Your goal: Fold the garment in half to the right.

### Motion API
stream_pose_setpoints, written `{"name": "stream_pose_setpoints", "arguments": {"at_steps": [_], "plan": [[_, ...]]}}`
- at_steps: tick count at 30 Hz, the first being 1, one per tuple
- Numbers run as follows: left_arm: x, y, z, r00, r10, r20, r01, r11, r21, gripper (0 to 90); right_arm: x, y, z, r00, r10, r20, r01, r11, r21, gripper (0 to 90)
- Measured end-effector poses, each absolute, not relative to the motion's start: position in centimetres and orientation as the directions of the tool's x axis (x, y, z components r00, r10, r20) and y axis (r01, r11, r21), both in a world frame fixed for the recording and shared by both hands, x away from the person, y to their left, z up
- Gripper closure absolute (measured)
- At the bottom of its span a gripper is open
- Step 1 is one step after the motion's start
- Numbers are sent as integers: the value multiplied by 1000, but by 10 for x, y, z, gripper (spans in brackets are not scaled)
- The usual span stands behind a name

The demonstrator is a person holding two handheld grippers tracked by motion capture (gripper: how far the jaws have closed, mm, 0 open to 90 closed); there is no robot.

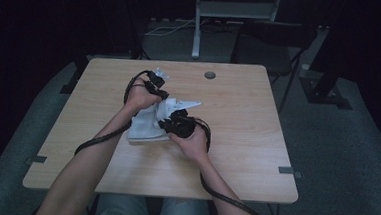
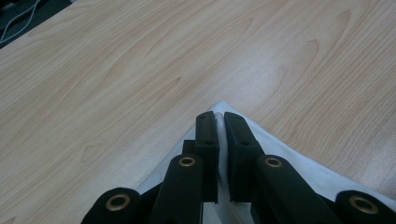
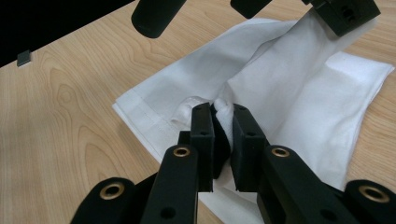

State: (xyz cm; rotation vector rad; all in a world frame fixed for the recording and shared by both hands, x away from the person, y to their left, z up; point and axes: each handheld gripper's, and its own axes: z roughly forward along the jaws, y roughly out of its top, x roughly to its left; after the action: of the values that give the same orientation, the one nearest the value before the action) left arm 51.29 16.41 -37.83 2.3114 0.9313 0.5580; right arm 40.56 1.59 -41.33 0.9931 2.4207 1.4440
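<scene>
- Two grippers pinch one white cloth (image 1: 147, 125) mid-table (image 1: 236, 140), likely for folding.
- Left gripper (image 2: 219, 122) clamps a corner, lifted to carry the layer over.
- Right gripper (image 3: 223, 116) is clenched on a bunched fold, steadying the rest.

A light wooden table (image 1: 236, 140) stands on grey carpet (image 1: 341, 147) in a dim room, a dark chair (image 1: 277, 42) behind it.

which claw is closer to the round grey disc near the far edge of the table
Left. The left claw is beside the white cloth, below-left of the disc; the right claw sits farther toward the person.
</scene>
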Motion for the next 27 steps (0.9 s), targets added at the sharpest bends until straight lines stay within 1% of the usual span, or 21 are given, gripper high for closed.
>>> {"name": "stream_pose_setpoints", "arguments": {"at_steps": [27], "plan": [[515,162,-386,657,736,160,492,-581,649,850,405,13,-420,-757,623,197,472,312,825,802]]}}
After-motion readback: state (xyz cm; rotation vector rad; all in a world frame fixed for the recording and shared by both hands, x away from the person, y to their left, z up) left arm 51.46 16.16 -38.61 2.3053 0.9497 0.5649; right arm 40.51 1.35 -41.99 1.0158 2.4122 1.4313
